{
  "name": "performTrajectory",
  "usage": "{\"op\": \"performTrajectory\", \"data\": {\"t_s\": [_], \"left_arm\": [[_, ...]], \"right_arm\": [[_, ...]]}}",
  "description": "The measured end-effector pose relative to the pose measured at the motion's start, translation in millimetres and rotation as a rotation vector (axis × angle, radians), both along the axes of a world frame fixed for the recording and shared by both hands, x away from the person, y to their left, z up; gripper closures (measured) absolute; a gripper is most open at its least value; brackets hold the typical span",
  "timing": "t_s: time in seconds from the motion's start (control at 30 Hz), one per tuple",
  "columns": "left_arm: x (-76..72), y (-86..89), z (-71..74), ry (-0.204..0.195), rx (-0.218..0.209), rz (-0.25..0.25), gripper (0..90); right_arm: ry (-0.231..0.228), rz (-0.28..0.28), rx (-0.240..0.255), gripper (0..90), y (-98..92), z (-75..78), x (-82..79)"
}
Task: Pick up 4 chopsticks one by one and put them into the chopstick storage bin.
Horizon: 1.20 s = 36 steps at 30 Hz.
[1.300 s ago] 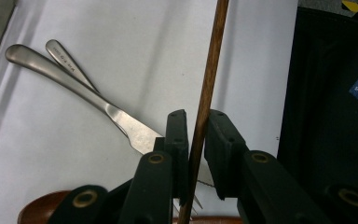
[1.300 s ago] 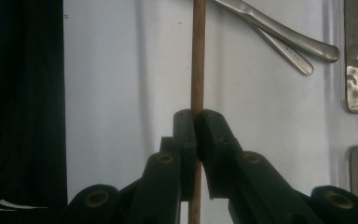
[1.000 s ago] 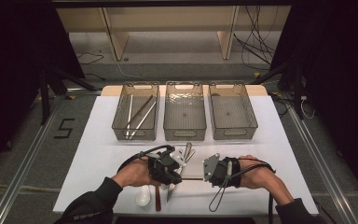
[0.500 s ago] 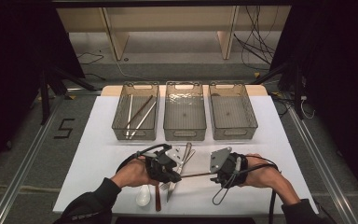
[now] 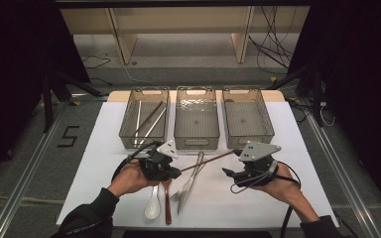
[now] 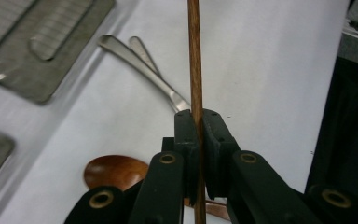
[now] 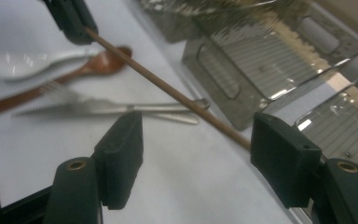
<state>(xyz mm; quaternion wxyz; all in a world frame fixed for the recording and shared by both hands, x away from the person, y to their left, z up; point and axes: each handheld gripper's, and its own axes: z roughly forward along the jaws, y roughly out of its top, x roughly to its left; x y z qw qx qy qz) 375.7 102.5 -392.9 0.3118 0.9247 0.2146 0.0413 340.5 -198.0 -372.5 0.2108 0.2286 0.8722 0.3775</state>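
A brown wooden chopstick (image 5: 206, 161) slants over the white table toward the middle bin. My left gripper (image 5: 174, 171) is shut on its near end; in the left gripper view the pads (image 6: 186, 128) pinch the stick (image 6: 195, 56), which runs straight ahead. My right gripper (image 5: 228, 172) stands to the right, open. Its jaws have just been opening. In the right gripper view (image 7: 200, 140) the chopstick (image 7: 168, 91) crosses beyond the gap, its tip by the right pad (image 7: 279, 161), no pad pressing on it. The left gripper (image 7: 70, 18) holds the far end there.
Three clear bins stand in a row at the back: the left one (image 5: 129, 131) holds several chopsticks, the middle (image 5: 197, 140) and right (image 5: 248, 139) ones look bare. A fork and knife (image 5: 188, 183), a wooden spoon (image 5: 167, 198) and a white spoon (image 5: 152, 206) lie between the hands.
The right gripper's jaws have opened off the chopstick and that hand has drawn away to the right. The left hand has shifted slightly, keeping the chopstick.
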Motion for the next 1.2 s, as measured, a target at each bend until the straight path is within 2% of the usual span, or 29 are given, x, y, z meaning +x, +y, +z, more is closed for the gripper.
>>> {"op": "performTrajectory", "data": {"t_s": [0.2,0.27,0.37,0.5,0.63,0.7,1.0,1.2], "left_arm": [[6.9,15.3,3.0,-0.018,-0.046,0.076,85.3],[8.7,19.4,3.3,-0.02,-0.062,0.088,85.4],[10.7,24.5,4.1,-0.025,-0.083,0.118,85.4],[12.8,30.4,6.3,-0.033,-0.111,0.15,85.4],[16.5,36.6,6.5,-0.036,-0.129,0.19,85.3],[18.5,40.2,7.1,-0.041,-0.14,0.208,85.3],[27.3,53.7,11.6,-0.061,-0.176,0.299,85.4],[38.0,58.4,15.1,-0.069,-0.186,0.343,85.4]], "right_arm": [[0.01,-0.114,0.149,32.6,-13.3,-7.7,-0.7],[0.033,-0.141,0.198,31.2,-17.0,-11.6,-1.5],[0.032,-0.174,0.234,30.5,-21.5,-15.9,-5.1],[0.043,-0.207,0.311,29.5,-28.8,-18.3,-11.0],[0.052,-0.227,0.354,29.5,-35.0,-21.2,-15.3],[0.062,-0.232,0.357,28.8,-36.0,-23.4,-16.8],[0.049,-0.241,0.363,27.3,-35.8,-25.6,-22.2],[0.05,-0.241,0.353,27.3,-34.9,-26.2,-23.4]]}}
